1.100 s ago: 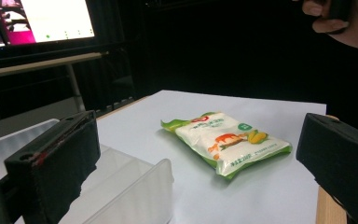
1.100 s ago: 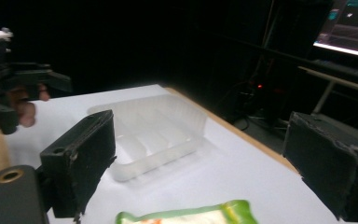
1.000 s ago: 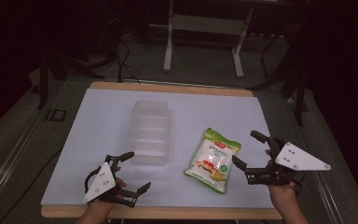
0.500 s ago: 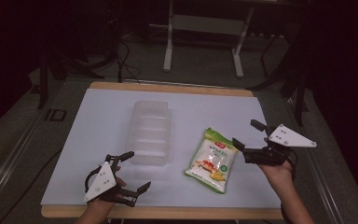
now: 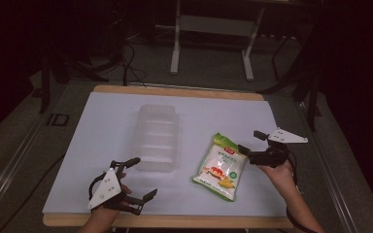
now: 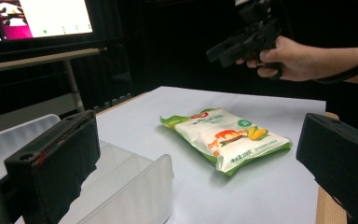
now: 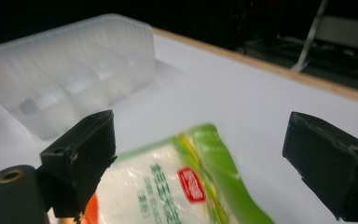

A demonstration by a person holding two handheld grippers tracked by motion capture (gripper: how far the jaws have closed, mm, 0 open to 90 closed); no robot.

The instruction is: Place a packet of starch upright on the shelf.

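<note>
We find the right gripper with its two black jaws spread wide and holding nothing; in the right gripper view both jaws stand well apart with the top end of the green and white printed plastic snack bag showing between and below them. The left gripper is likewise released, its jaws parted and empty, resting near the front left edge of the white-topped table.

State of the work, as we judge it: the job in hand appears to be picking up the snack bag, possibly to place it in the clear, ribbed plastic container. Nothing of that is done. The bag lies flat on the table, untouched, and the container holds nothing that we can make out. The approach is under way; grasp, lift and placement are all left to do.

Position of the bag relative to the tongs: in the high view the right gripper hangs just beside the bag's upper right edge, near but not in contact. The left gripper view shows that gripper raised above the table surface, beyond the bag. The left gripper sits well apart from the bag, with the near end of the container closer to it. Bag and container lie near each other, not touching.
</note>
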